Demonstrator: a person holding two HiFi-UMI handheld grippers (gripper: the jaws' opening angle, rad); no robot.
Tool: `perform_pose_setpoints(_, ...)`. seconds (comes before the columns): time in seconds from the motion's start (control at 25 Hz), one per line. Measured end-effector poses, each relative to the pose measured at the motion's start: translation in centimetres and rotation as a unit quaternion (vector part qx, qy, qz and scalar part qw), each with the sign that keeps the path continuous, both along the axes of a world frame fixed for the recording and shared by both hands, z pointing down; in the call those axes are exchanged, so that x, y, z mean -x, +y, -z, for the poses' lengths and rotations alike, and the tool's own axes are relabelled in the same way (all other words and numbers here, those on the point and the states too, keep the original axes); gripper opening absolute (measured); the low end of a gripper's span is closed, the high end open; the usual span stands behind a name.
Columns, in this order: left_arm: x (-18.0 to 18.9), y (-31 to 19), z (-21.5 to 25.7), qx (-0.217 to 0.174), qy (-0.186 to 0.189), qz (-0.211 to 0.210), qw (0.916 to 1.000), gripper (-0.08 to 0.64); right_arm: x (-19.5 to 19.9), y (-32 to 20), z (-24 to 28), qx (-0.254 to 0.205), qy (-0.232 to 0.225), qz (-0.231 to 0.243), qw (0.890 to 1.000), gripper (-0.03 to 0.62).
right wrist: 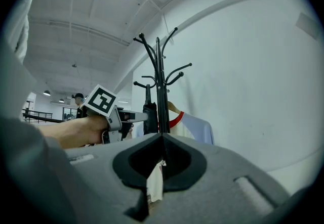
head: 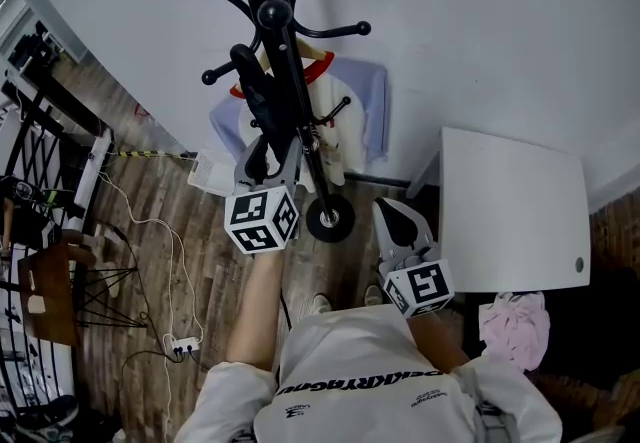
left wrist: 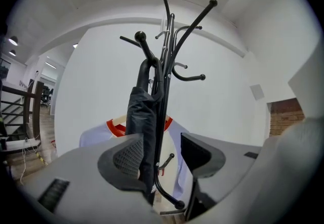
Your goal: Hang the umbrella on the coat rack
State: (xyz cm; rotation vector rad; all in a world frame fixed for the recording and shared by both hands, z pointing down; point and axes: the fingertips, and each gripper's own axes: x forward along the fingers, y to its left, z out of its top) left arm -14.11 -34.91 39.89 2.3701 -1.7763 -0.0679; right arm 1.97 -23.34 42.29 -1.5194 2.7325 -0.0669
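Your left gripper (head: 272, 149) reaches in at the coat rack (head: 272, 11) with its jaws apart. The black folded umbrella (left wrist: 142, 117) hangs close along the rack's pole, its curved handle hooked over one of the rack's upper arms. Its folded cloth runs down between your left jaws, right beside one pad and clear of the other. Whether it touches the near pad cannot be told. Your right gripper (head: 400, 221) is held back from the rack, to the right of its round base (head: 330, 218), with its jaws pressed together on nothing. A white shirt (head: 365, 91) with a red collar hangs behind the rack. A white table (head: 510, 211) stands to the rack's right.
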Motion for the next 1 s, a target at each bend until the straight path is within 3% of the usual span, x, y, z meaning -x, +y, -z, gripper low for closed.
perform_pose_setpoints(0.44,-0.9,3.8,1.1,-0.021,0.006,0.021,0.9996,0.056,0.3,0.1,0.4,-0.002,-0.001,0.002,1.000,0.000)
perform_pose_setpoints(0.72,-1.8,6.1,0.8,-0.026,-0.006,0.020,0.9994,-0.002,0.8,0.2,0.6,-0.005,0.001,0.006,1.000,0.000)
perform_pose_setpoints(1.0,-2.5,8.0,0.6,-0.036,-0.011,0.017,0.9991,-0.003,1.1,0.3,1.1,-0.009,0.002,0.007,1.000,0.000)
